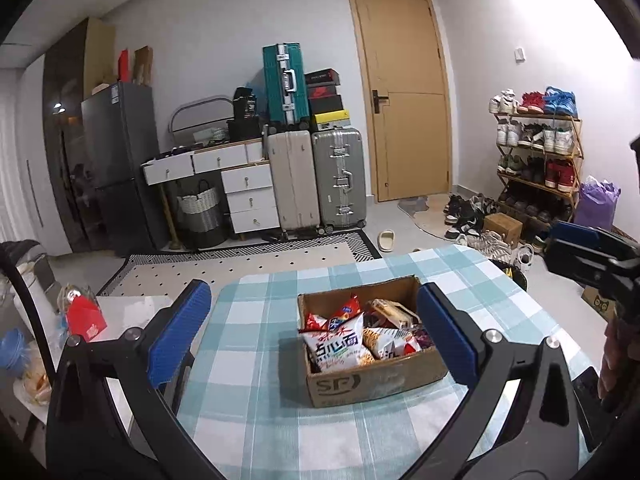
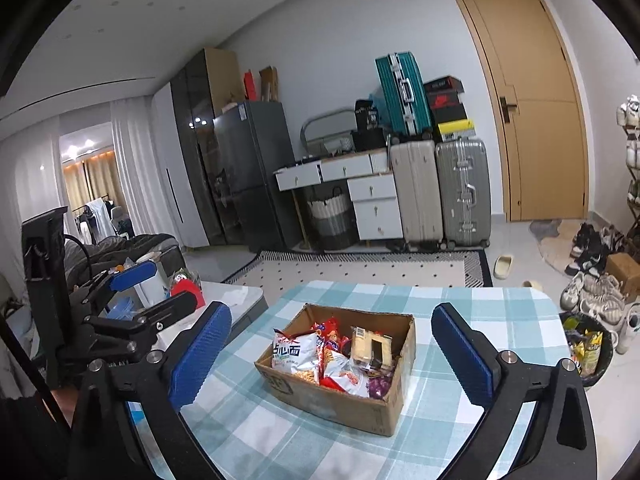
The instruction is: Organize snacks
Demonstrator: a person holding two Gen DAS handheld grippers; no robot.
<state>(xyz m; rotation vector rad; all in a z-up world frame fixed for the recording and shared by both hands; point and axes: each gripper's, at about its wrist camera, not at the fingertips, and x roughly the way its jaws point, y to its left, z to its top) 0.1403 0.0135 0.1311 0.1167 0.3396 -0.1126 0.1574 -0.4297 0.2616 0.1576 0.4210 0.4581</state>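
A brown cardboard box (image 1: 384,384) stands on the blue-and-white checked table (image 1: 260,320); it also shows in the right wrist view (image 2: 332,400). It holds several snack packets, among them a white noodle bag (image 1: 336,348) (image 2: 286,354) and a tan packet (image 2: 370,346). My left gripper (image 1: 316,336) is open and empty, its blue pads either side of the box, held above the table. My right gripper (image 2: 334,356) is open and empty, also framing the box from nearer. The right gripper shows at the left wrist view's right edge (image 1: 588,252); the left gripper shows at the right wrist view's left (image 2: 156,288).
A side table (image 2: 236,296) with a red gift box (image 1: 86,320) and cups stands left of the table. A black bin (image 2: 592,348) with wrappers sits right of it. Suitcases (image 1: 316,176), drawers, a fridge, a door and a shoe rack (image 1: 536,152) line the far wall.
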